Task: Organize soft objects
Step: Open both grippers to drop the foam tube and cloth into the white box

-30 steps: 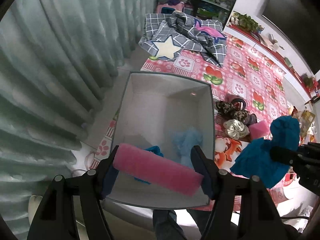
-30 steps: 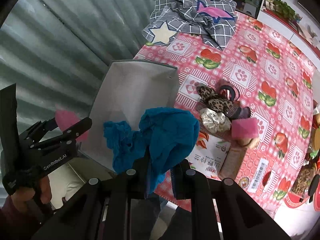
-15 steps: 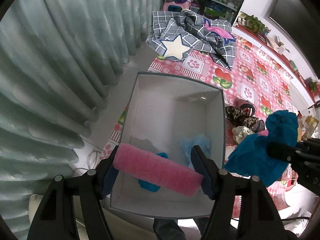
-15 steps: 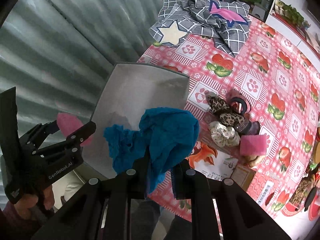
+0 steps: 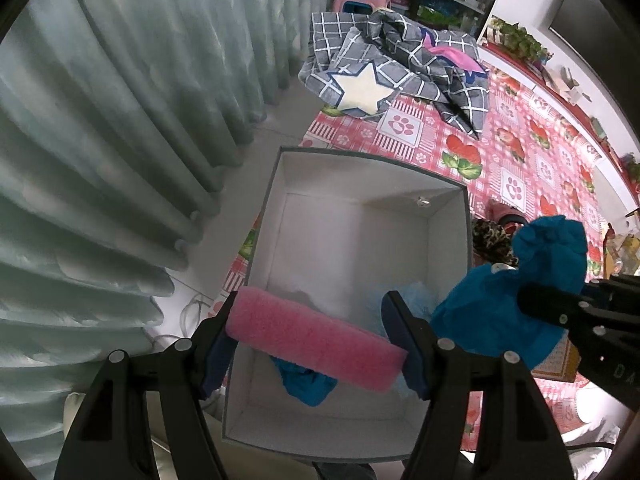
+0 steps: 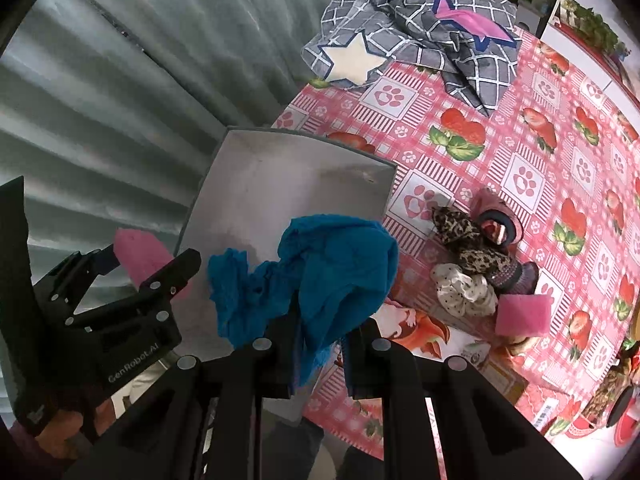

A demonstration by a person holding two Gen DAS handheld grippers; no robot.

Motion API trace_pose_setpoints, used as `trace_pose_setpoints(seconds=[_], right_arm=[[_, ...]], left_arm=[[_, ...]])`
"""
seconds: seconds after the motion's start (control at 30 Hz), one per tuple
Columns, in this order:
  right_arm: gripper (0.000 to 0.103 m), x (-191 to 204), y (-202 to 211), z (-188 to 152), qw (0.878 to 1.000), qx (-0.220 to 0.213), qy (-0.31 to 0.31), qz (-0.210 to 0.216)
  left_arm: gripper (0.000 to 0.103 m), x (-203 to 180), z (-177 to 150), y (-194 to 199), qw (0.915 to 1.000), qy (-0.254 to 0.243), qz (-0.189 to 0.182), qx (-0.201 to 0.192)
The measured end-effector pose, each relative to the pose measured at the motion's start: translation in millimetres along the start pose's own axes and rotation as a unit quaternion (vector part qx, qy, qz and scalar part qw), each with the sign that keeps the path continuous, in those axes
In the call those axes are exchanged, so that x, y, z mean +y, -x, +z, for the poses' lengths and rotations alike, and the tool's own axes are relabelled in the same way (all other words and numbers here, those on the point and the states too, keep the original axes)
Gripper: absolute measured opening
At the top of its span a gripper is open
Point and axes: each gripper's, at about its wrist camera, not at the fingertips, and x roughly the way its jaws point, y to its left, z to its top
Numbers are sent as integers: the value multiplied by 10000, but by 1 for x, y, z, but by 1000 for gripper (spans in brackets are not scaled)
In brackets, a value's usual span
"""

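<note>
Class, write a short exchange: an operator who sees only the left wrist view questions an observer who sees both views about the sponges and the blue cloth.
Operator: I see the left claw holding a pink sponge over the white box. Are there more sponges?
Observer: Yes. A second pink sponge lies to the right of the box, next to a pile of hair ties.
Operator: Is the right claw closed on the blue cloth?
Observer: Yes. Its jaws are shut on the cloth, which bunches up above them.
</note>
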Motion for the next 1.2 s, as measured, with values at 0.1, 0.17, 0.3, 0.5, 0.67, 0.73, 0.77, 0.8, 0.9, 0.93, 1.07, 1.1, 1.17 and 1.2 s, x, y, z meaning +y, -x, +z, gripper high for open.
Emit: trace_pose_setpoints(seconds=[0.1,0.17,0.3,0.5,0.67,0.73,0.77,0.8,0.9,0.93,1.07,1.1,1.17,1.2], right_arm=[[17,1,-6,8,10000,30,3,-51],[17,0,-9,15,10000,26,-32,-73],[17,0,-15,27,9999,63,-93,-39],[17,7,-24,34,9996,199,-39,184],[51,7,-27,34,9991,275,-45,321],[91,4,-23,33,9994,189,-93,266],[95,3,-19,33,9997,49,-129,196],[95,2,-16,33,9997,-32,-153,180],[95,-3,-16,35,9993,111,-253,256],[95,-5,-16,35,9991,145,-294,251],[103,-13,-13,29,9986,185,-438,236],[103,-14,-12,27,9983,210,-472,260],[103,-20,-5,24,9976,181,-555,365],[103,-22,-2,23,9974,164,-584,388]], left_arm=[[73,-2,0,-6,10000,-47,20,66],[73,-4,-1,-9,9999,-93,39,109],[73,-11,-2,-16,9996,-185,30,190],[74,-18,-5,-18,9995,-222,-129,195],[81,-16,-11,-18,9986,-95,-414,327],[83,-15,-14,-16,9980,-27,-550,303],[85,-15,-14,-15,9978,-9,-595,287],[87,-15,-15,-13,9977,3,-635,256],[103,-18,-17,-8,9965,7,-818,174],[103,-19,-17,-6,9963,23,-849,91],[103,-19,-15,-1,9941,108,-1075,-26],[103,-19,-14,0,9939,114,-1093,-17],[103,-20,-11,3,9934,116,-1137,-18],[103,-20,-10,5,9932,119,-1162,-26]])
